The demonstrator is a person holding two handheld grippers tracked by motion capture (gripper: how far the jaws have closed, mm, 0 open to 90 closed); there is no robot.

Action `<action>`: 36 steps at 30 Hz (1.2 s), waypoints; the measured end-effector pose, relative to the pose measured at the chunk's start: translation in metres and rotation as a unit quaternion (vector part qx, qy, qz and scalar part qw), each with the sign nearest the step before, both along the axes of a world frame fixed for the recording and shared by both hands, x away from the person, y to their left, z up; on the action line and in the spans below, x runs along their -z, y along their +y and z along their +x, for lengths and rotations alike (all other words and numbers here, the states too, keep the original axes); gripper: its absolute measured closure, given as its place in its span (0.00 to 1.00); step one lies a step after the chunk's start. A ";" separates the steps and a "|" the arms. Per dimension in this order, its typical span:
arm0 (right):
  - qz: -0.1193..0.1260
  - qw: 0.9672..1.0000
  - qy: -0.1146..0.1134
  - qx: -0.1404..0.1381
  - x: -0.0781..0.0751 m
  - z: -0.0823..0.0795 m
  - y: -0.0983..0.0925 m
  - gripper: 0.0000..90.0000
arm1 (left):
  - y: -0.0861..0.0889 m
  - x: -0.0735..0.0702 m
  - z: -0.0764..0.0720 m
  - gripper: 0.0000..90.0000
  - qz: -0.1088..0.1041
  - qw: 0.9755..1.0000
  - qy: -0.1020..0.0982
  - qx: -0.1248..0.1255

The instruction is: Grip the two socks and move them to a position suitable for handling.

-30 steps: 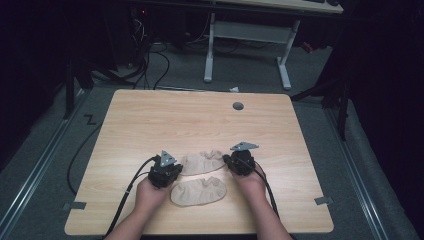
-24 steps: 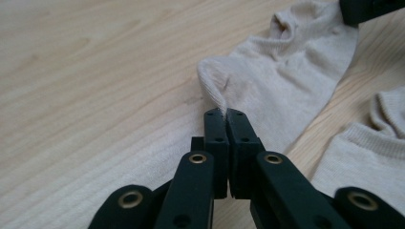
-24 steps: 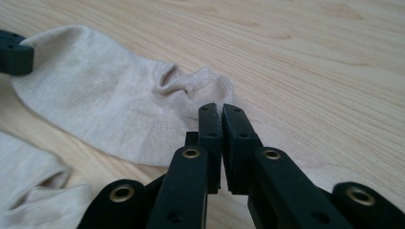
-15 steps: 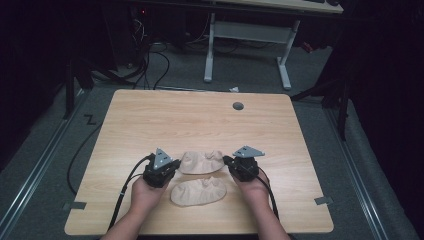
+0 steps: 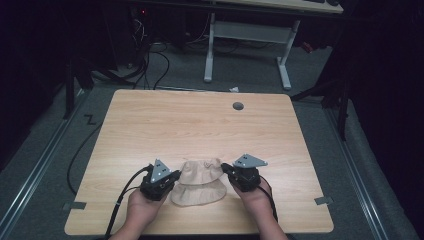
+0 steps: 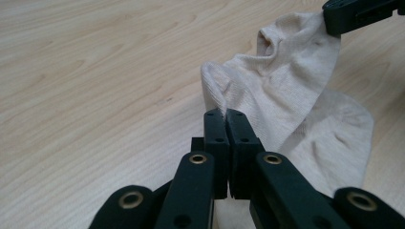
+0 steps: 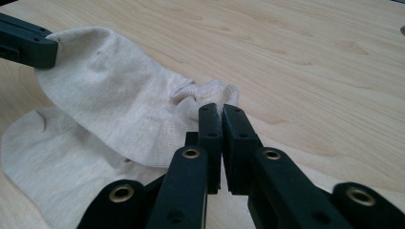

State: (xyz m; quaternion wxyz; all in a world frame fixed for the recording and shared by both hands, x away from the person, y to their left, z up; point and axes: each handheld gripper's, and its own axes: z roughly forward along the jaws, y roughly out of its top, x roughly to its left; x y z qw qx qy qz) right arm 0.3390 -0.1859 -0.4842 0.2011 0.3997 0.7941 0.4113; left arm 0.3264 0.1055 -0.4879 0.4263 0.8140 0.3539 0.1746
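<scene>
Two beige ankle socks. Upper sock [image 5: 201, 171] is pinched at both ends, toe end in the left tool [image 6: 224, 114] and cuff end in the right tool [image 7: 217, 110], lifted and stretched between them, sagging mid-span. Lower sock [image 5: 199, 192] lies flat on the bench [image 5: 200, 125] beneath, partly overlapped by the upper one.

A dim lab or recording workspace. A light wooden table [image 5: 200, 125] with a round cable port [image 5: 238, 106] near its far edge stands on grey carpet. Beyond the far edge, tangled black cables [image 5: 150, 55] trail across the floor beside the white metal legs of another desk [image 5: 245, 37]. Darkness surrounds everything else.
</scene>
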 end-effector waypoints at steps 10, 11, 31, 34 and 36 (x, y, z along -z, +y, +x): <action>-0.018 0.999 0.003 -0.032 0.003 -0.032 0.003 0.97 | 0.005 -0.001 -0.033 0.98 0.016 1.000 0.008 0.009; -0.019 0.999 0.006 -0.033 0.005 -0.033 0.003 0.97 | 0.006 0.001 -0.034 0.98 0.016 1.000 0.012 0.008; -0.060 0.996 0.060 -0.036 0.031 -0.039 0.001 0.96 | 0.003 0.032 -0.027 0.96 0.071 0.996 0.055 0.004; -0.065 0.995 0.069 -0.037 0.033 -0.038 0.002 0.96 | 0.003 0.034 -0.024 0.93 0.071 0.996 0.053 0.003; -0.067 0.995 0.069 -0.035 0.035 -0.037 0.001 0.95 | -0.002 0.036 -0.024 0.89 0.030 0.997 0.070 -0.022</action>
